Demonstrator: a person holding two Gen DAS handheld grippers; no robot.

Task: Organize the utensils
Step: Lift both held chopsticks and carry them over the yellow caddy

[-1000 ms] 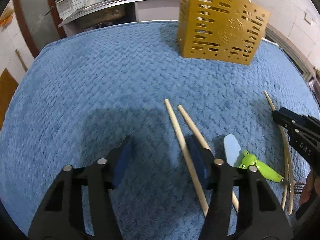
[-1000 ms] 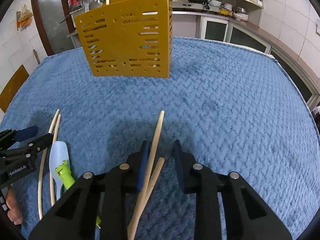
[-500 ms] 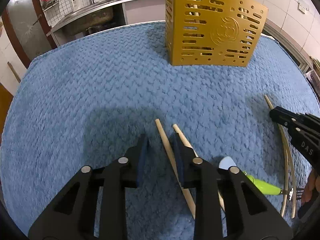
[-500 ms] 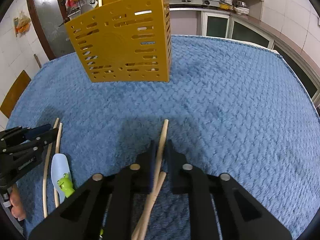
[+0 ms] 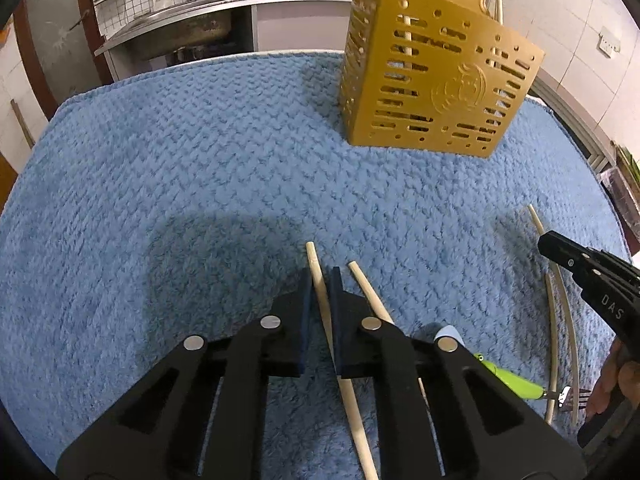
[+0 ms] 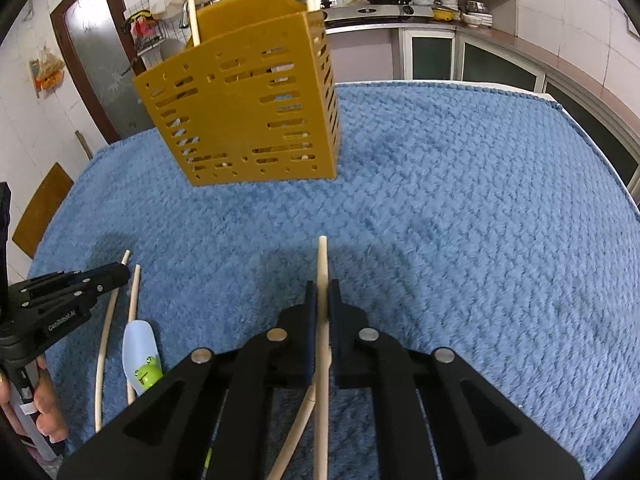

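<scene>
From my left wrist camera I can read the white letters "DAS" on the black body of the right gripper (image 5: 560, 250), which sits to the right of the gold utensil holder (image 5: 436, 80) and nearer to me. From my right wrist camera I read "GenRobot.AI" in white on the side of the left gripper (image 6: 120, 276), down to the left of that holder. The round embossed emblem on the holder's front wall is too faint for me to make out.
</scene>
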